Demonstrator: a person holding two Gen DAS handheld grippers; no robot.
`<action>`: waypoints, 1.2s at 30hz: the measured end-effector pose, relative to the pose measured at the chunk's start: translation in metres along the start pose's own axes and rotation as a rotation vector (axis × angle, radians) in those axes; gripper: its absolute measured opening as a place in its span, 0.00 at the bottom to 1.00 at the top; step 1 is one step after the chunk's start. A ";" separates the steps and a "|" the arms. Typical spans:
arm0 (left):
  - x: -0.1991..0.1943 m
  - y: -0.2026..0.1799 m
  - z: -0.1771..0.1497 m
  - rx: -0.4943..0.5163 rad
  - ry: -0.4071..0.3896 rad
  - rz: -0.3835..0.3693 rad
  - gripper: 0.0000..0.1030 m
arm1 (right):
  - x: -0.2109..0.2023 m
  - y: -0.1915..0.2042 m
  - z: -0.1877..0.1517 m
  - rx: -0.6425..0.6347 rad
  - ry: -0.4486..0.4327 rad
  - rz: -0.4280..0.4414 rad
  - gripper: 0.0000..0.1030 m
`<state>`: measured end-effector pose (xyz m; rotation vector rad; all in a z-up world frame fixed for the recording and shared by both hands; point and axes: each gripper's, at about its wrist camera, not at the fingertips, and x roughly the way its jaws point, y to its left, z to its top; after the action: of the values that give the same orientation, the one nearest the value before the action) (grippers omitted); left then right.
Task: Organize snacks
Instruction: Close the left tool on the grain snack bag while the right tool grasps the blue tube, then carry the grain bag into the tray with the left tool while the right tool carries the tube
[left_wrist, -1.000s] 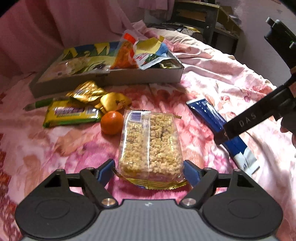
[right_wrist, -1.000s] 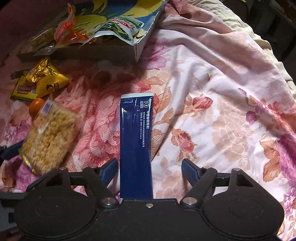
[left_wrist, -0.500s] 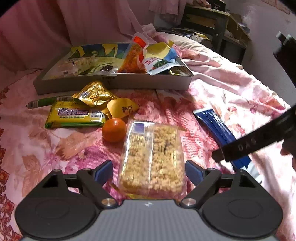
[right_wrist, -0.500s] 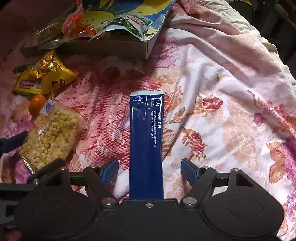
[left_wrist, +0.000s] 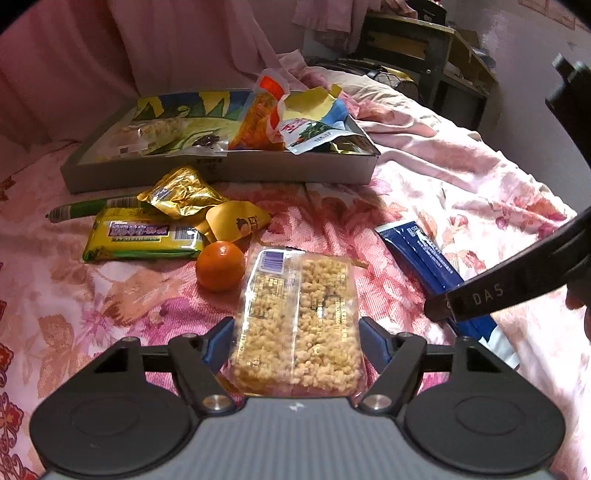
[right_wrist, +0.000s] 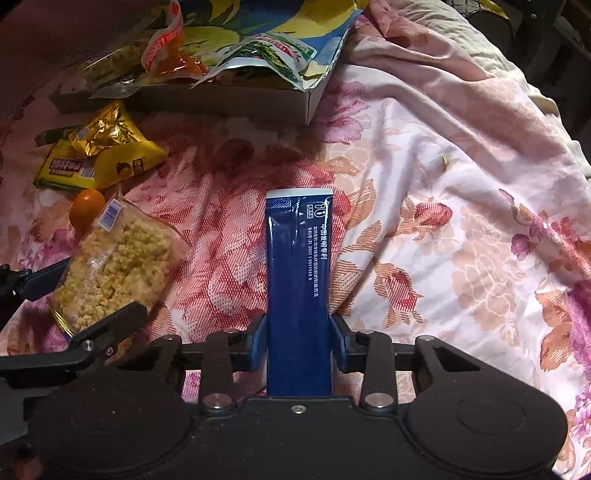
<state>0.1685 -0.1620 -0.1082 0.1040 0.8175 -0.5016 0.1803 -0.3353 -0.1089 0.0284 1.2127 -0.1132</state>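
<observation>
A clear pack of puffed-rice cake (left_wrist: 299, 314) lies on the flowered bedspread between the blue pads of my left gripper (left_wrist: 297, 343). The jaws are closing and the pads touch the wrapper's two long sides. A long dark-blue sachet (right_wrist: 297, 266) lies lengthwise in my right gripper (right_wrist: 298, 343). Those jaws are closing too, and their pads press on both edges of its near end. In the left wrist view the sachet (left_wrist: 421, 254) runs under the right gripper's black finger (left_wrist: 480, 295).
A shallow grey box (left_wrist: 221, 173) with several snack bags stands at the back. In front of it lie a gold packet (left_wrist: 181, 195), a yellow-green bar (left_wrist: 140, 236), a green stick (left_wrist: 92, 206) and a small orange (left_wrist: 220, 270). Rumpled bedding fills the right side.
The right gripper's jaws have closed from wide apart onto the blue sachet. The left gripper's pads have drawn in against the puffed-rice pack. Neither hand has shifted much.
</observation>
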 end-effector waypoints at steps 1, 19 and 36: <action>0.001 -0.001 0.000 0.010 0.005 0.002 0.75 | -0.001 0.000 0.000 0.003 -0.002 0.000 0.35; -0.015 0.006 0.002 -0.114 0.023 -0.042 0.73 | -0.031 -0.010 -0.003 0.101 -0.115 0.045 0.33; -0.057 0.033 0.053 -0.202 -0.190 0.007 0.73 | -0.088 -0.012 0.012 0.130 -0.583 0.128 0.33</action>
<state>0.1867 -0.1256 -0.0340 -0.1254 0.6774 -0.4130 0.1599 -0.3420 -0.0222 0.1750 0.6182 -0.0804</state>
